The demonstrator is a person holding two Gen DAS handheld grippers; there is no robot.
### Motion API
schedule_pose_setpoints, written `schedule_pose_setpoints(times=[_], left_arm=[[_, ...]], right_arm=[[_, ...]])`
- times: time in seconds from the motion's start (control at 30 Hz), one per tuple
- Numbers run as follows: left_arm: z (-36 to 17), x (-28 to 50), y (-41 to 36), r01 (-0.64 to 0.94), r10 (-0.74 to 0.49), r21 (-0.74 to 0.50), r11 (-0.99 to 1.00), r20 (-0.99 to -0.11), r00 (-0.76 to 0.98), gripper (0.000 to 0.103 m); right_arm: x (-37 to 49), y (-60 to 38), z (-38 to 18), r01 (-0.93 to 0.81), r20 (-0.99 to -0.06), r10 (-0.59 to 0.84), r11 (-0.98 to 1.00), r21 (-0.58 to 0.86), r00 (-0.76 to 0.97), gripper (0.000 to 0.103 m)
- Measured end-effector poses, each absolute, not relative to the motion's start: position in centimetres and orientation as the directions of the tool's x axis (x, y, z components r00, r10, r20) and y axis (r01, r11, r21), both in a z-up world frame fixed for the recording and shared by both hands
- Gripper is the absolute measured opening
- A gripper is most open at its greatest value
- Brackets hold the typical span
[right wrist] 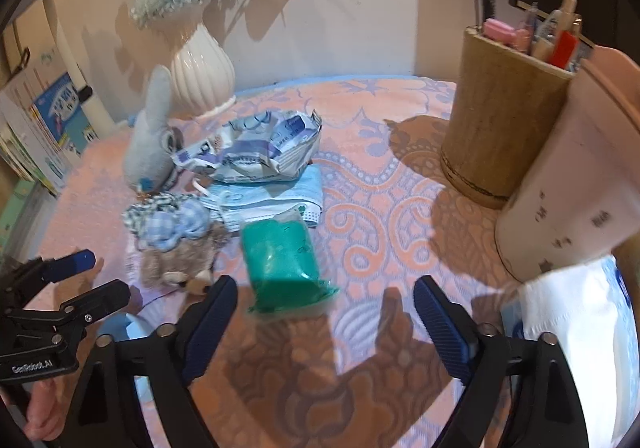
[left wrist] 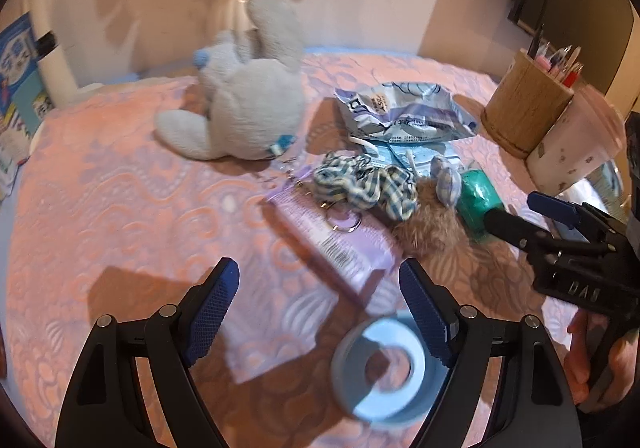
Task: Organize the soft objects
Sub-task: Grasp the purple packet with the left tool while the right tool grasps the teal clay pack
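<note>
On the pink patterned cloth point(left wrist: 120, 207) lies a pile of soft things: a grey plush rabbit point(left wrist: 252, 103), a blue checked scrunchie point(left wrist: 360, 183), a brown furry toy point(left wrist: 428, 226), blue face masks point(right wrist: 272, 195) and a green soft packet point(right wrist: 282, 260). My left gripper point(left wrist: 318, 272) is open above the cloth, with a flat purple pack point(left wrist: 336, 244) just beyond its tips. My right gripper point(right wrist: 326, 284) is open too. The green packet lies just ahead of the right gripper, nearer its left finger, and neither pad touches it. Each gripper also shows in the other view: right gripper point(left wrist: 514, 207), left gripper point(right wrist: 104, 275).
A crumpled blue-white wrapper point(left wrist: 404, 111) lies on the masks. A tape roll point(left wrist: 380, 364) sits under my left gripper. At the right stand a wooden pen holder point(right wrist: 500, 119), a pink cup point(right wrist: 568, 187) and white tissues point(right wrist: 572, 328). A white vase point(right wrist: 202, 75) is at the back, books point(right wrist: 48, 127) at the left.
</note>
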State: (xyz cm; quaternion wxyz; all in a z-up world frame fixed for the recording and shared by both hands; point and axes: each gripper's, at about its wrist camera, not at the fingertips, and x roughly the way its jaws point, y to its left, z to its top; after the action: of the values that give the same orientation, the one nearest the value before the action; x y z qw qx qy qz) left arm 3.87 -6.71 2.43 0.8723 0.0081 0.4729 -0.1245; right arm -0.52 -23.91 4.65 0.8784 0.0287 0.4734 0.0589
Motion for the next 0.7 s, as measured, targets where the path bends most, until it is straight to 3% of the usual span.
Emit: schedule_pose_setpoints(times=[0.27,0.33,0.37,0.4,0.7], left_arm=[[1.3,5.3,-8.0,0.193,-0.201,-0.115,0.974,-0.83,0.52,0.081],[1.3,5.0,-7.7,0.197,-0.207,-0.119,0.973,-0.83,0.518,0.079],[1.3,4.9,-7.6,0.197,-0.205,-0.118,0.973,-0.83,0.518,0.074],[1.3,4.7,-7.4,0.194,-0.2,-0.113,0.974,-0.83,0.52,0.072],[1.5,3.0,-1.8,0.054,-0.092,-0.074,0.996,-0.83,0.55,0.071]], right_arm=[[0.3,-23.0,3.2,-0.098,-0.836,0.117,0.992,0.076,0.536,0.082],[0.2,-22.7,3.3,-0.105,-0.831,0.108,0.993,0.06,0.546,0.075],[0.1,-22.6,3.3,-0.11,-0.828,0.108,0.992,0.057,0.55,0.062],[0.0,-22.5,3.4,-0.115,-0.827,0.111,0.992,0.056,0.551,0.055],[-0.6,-22.8,4.0,-0.123,-0.801,0.145,0.988,0.09,0.581,0.051]])
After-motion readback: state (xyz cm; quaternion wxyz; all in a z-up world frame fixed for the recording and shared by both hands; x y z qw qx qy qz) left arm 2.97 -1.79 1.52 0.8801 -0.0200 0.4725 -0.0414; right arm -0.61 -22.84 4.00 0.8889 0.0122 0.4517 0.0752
